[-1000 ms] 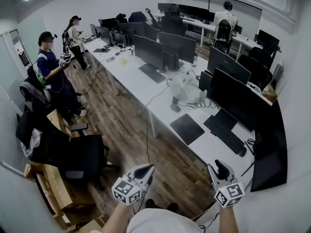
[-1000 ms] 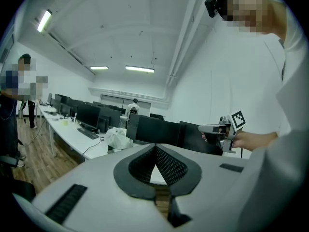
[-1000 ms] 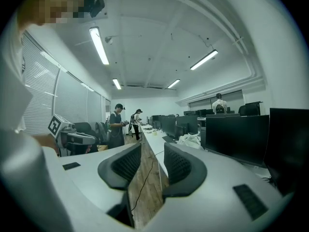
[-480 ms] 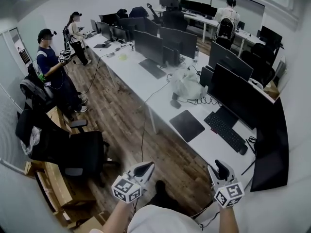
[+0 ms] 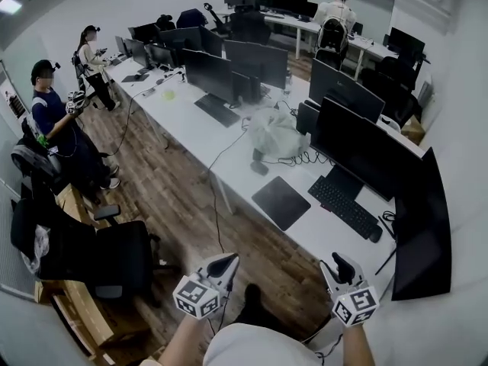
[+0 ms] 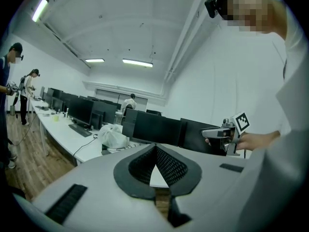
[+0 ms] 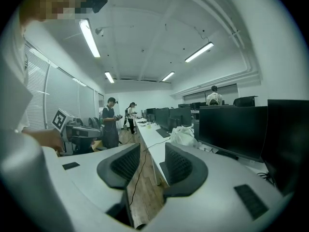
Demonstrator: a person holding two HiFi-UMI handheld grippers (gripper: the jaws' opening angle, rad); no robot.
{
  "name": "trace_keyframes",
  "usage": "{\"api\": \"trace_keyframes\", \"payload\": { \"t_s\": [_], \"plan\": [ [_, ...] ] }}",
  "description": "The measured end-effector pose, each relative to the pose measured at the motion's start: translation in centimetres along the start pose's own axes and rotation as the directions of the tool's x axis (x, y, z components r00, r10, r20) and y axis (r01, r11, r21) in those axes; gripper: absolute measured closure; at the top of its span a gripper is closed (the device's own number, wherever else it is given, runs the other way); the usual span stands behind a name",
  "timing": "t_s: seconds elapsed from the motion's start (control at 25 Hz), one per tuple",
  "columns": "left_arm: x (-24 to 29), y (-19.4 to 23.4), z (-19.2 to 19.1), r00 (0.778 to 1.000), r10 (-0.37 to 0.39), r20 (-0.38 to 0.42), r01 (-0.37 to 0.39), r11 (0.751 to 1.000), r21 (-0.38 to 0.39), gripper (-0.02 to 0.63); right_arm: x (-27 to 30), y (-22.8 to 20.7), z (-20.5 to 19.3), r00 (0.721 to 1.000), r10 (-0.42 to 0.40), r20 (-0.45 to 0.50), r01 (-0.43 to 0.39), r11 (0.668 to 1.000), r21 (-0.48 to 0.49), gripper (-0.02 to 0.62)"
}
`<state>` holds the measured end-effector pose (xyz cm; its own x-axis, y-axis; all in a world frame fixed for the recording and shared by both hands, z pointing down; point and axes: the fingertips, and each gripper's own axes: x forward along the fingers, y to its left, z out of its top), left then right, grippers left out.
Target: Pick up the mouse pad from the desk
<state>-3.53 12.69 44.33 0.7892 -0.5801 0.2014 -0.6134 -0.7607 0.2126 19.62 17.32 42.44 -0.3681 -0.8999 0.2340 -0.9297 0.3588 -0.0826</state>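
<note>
The dark square mouse pad (image 5: 280, 202) lies flat on the long white desk (image 5: 229, 155), just left of a black keyboard (image 5: 341, 204). Both grippers hover over the wooden floor, short of the desk's near edge and well clear of the pad. My left gripper (image 5: 226, 264) (image 6: 155, 149) has its pads meeting at the tips, shut on nothing. My right gripper (image 5: 341, 264) (image 7: 152, 149) is open, with a clear gap between its pads and nothing in it. Each gripper shows in the other's view, held in a hand.
A mouse (image 5: 374, 235) lies by the keyboard under a row of dark monitors (image 5: 358, 147). A white plastic bag (image 5: 274, 132) and cables lie further along the desk. A black office chair (image 5: 114, 254) stands at the left. Two people (image 5: 49, 120) stand in the aisle.
I have moved closer to the desk, so the room has slid left in the head view. Both grippers came forward with me and keep the same jaw stance.
</note>
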Motion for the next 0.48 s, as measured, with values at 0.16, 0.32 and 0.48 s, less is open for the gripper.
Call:
{"api": "trace_keyframes", "payload": {
  "t_s": [0.16,0.32,0.48],
  "plan": [
    [3.1,2.1,0.8,0.999,-0.038,-0.012,0.038,0.999,0.013,0.589,2.7,-1.3,0.6,1.000,-0.020,-0.011,0.020,1.000,0.002,0.419],
    [5.6,4.2,1.5,0.997,-0.076,-0.027,0.077,0.997,0.023,0.589,5.5,-2.5,1.1,0.999,-0.038,-0.018,0.038,0.999,0.004,0.419],
    [7.8,6.5,2.0,0.994,-0.105,-0.037,0.106,0.994,0.029,0.589,8.4,-3.5,1.6,0.998,-0.056,-0.027,0.056,0.998,0.005,0.420]
  ]
}}
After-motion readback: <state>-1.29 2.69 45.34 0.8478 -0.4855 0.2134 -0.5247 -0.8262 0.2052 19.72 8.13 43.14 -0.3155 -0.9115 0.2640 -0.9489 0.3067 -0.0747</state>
